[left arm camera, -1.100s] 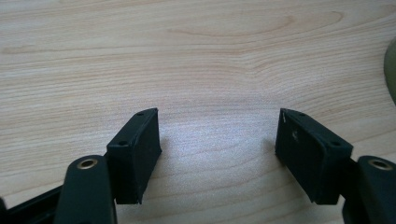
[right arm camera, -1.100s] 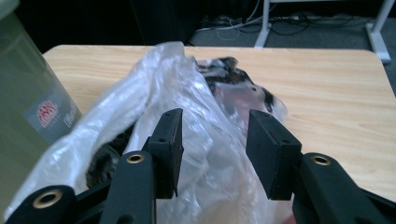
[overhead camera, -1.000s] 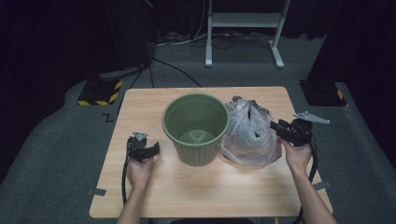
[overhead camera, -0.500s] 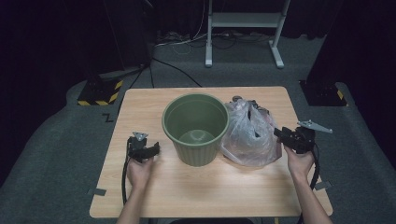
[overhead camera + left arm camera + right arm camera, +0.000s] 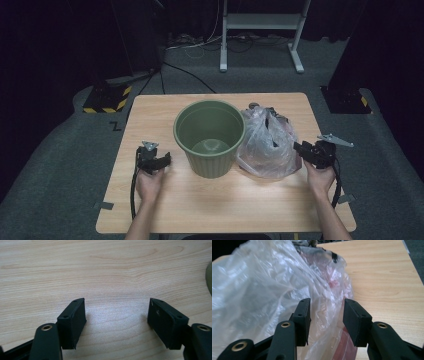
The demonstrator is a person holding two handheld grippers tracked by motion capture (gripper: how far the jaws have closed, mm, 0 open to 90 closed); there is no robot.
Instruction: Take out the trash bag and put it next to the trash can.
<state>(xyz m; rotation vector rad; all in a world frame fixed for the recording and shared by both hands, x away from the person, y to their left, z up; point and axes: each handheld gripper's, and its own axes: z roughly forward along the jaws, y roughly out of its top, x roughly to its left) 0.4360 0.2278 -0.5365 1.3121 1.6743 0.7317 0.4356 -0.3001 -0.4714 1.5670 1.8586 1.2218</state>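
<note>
A green plastic bucket (image 5: pixel 209 137) stands upright and empty at the middle of the wooden table (image 5: pixel 200 210). Leaning against its right side is a clear plastic bag (image 5: pixel 267 145) with dark and red contents. My right gripper (image 5: pixel 300 147) is at the bag's right flank. In the right gripper view it (image 5: pixel 327 307) is open, with a fold of the bag (image 5: pixel 262 290) between the jaws. My left gripper (image 5: pixel 164 160) rests low left of the bucket. Its jaws (image 5: pixel 116 307) stand wide apart over bare wood, with the bucket's edge (image 5: pixel 209 275) at far right.
Beyond the far edge of the table, a metal stand (image 5: pixel 260 30) and cables lie on the grey floor. A black-and-yellow striped block (image 5: pixel 105 97) sits at back left and a dark box (image 5: pixel 345 97) at back right. Bare wood lies in front of the bucket.
My right gripper has slid a little toward the person along the bag's right side. The left gripper, bucket and bag have stayed put.
</note>
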